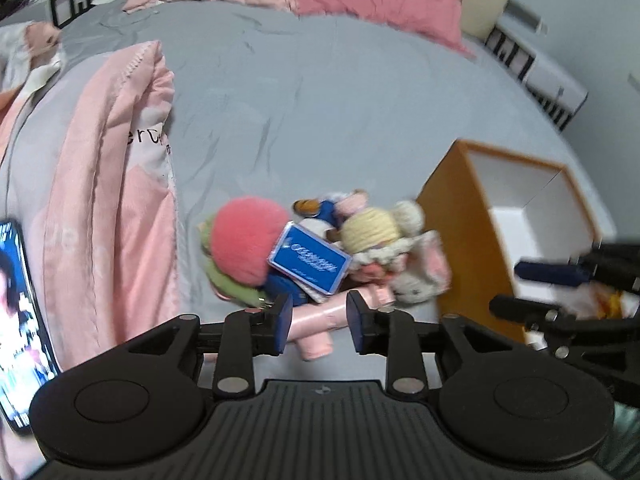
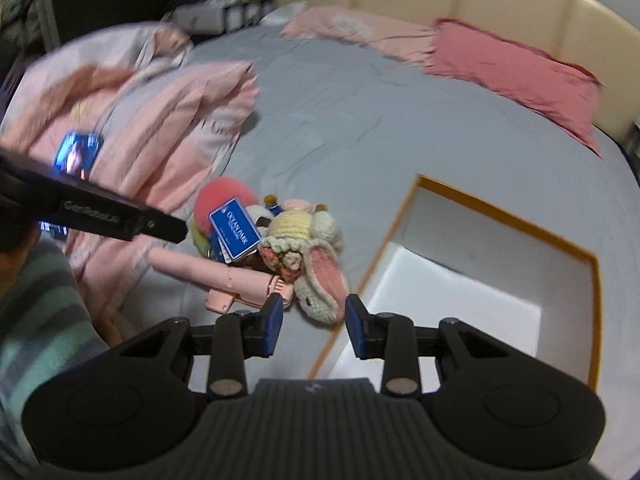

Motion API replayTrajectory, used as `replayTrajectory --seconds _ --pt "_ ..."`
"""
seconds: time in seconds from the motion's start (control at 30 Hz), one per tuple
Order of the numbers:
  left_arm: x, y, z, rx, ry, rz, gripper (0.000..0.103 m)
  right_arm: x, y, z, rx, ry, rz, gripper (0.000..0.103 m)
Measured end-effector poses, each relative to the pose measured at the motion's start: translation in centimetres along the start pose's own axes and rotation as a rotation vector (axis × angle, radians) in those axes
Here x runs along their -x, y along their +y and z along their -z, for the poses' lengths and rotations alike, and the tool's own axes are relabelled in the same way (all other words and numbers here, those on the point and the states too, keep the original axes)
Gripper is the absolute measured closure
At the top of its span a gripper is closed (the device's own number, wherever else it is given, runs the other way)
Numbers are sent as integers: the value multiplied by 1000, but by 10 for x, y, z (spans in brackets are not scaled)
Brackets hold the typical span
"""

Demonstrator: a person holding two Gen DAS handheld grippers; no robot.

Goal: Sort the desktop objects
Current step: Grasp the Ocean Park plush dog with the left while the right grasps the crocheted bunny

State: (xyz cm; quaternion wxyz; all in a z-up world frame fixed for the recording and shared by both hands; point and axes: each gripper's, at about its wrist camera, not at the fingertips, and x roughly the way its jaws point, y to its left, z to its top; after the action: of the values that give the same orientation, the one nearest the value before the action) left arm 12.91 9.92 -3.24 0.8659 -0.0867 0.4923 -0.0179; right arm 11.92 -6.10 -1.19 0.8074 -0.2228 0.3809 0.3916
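A smooth grey bedsheet carries one square orange-sided box with white inside, beside one heap of fuzzy plush toys. Left gripper and right gripper hang part-open, holding nothing.

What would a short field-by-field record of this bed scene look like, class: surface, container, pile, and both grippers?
surface: grey bedsheet
container: orange box, white inside, open, right of the pile
pile: pink pompom, blue card, crochet bunny, pink tube, all clustered together
left gripper: open, pink tube between its fingers, no pad contact seen
right gripper: open, nothing held, near the bunny
elsewhere: lit phone on pink quilt
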Motion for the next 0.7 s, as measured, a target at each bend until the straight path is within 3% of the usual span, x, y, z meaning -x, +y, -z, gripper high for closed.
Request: replayTrajectory --seconds 0.17,0.3,0.43,0.63,0.7 --pt "-27 16 -10 44 32 -14 69 -37 4 -27 153 81 -1 66" --pt "-43 25 -11 59 50 22 67 -61 0 -37 211 147 -13 64" --pt "-53 25 -14 37 54 28 51 -83 -3 -42 252 206 -17 61" --pt "-69 32 -19 76 72 84 51 -107 3 -47 286 241 -64 60" --pt "-74 30 -20 69 77 82 51 -112 6 -49 304 240 -61 51"
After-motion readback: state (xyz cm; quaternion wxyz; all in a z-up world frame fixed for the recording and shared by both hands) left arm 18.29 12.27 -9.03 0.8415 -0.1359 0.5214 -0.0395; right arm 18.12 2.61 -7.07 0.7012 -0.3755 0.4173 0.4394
